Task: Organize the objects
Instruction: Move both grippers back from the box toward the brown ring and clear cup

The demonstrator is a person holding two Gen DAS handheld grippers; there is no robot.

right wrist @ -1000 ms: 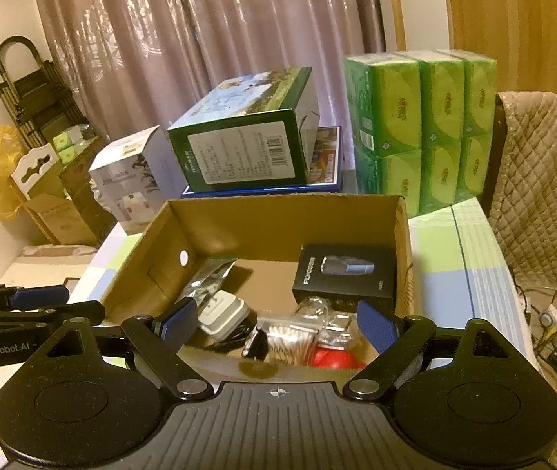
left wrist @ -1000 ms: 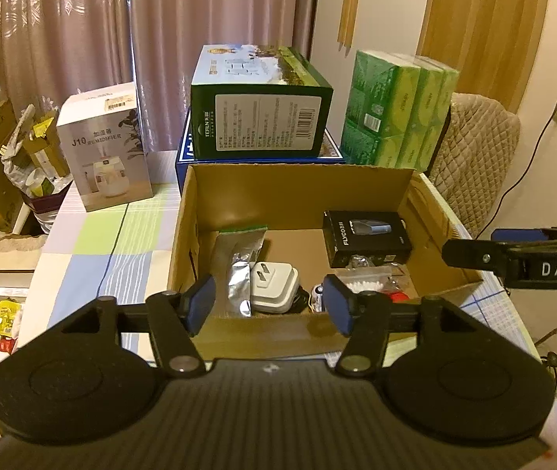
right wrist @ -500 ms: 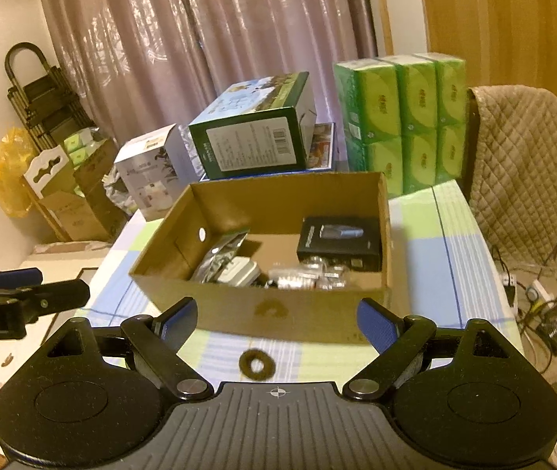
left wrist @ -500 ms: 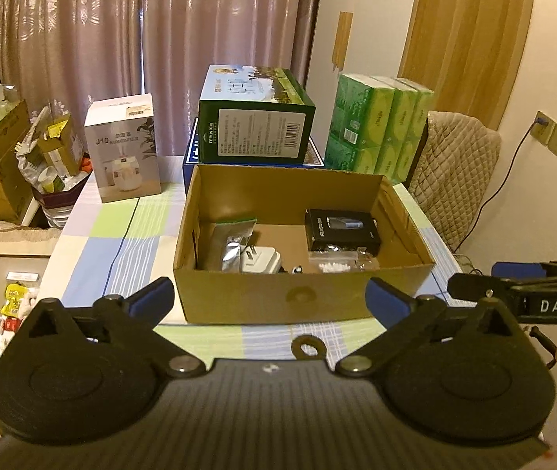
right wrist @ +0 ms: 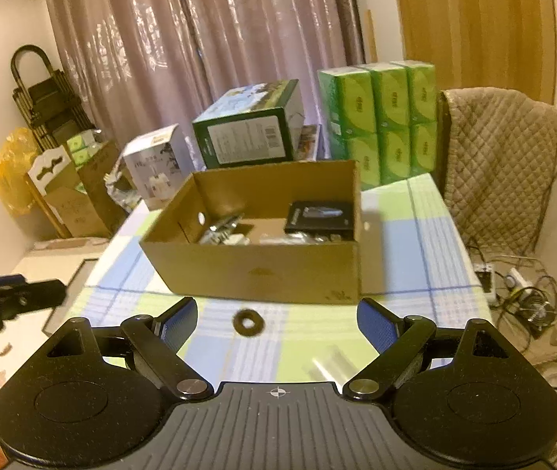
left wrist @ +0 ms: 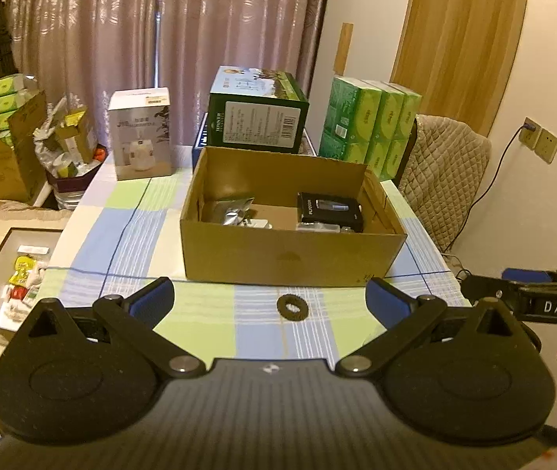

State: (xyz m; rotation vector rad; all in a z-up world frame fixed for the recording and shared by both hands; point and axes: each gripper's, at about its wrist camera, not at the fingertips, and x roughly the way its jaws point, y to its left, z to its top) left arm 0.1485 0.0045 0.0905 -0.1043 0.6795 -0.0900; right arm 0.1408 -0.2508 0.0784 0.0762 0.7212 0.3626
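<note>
A small dark ring [left wrist: 293, 308] lies flat on the checked tabletop [left wrist: 129, 235], just in front of the cardboard box [left wrist: 290, 258] and apart from its near wall. It looks like a thin washer or rubber grommet: light, low to the cloth, probably awkward to pinch from above because so little of it stands up. I would expect it to slide on the cloth if nudged sideways, so the better hold seems to be across its outer edge, one pad on either side, pressed down lightly. A clear, blurred strip, perhaps plastic wrap [right wrist: 331, 364], lies nearer the right side; I cannot tell what it is.

Inside the box sit a black carton [left wrist: 329, 211], a silvery pouch [left wrist: 235, 211] and a white plug.

Both left tongs [left wrist: 270, 305] and right tongs [right wrist: 276, 321] stand spread wide and hold nothing, hanging above the tabletop with the ring between their fingers in view.
</note>
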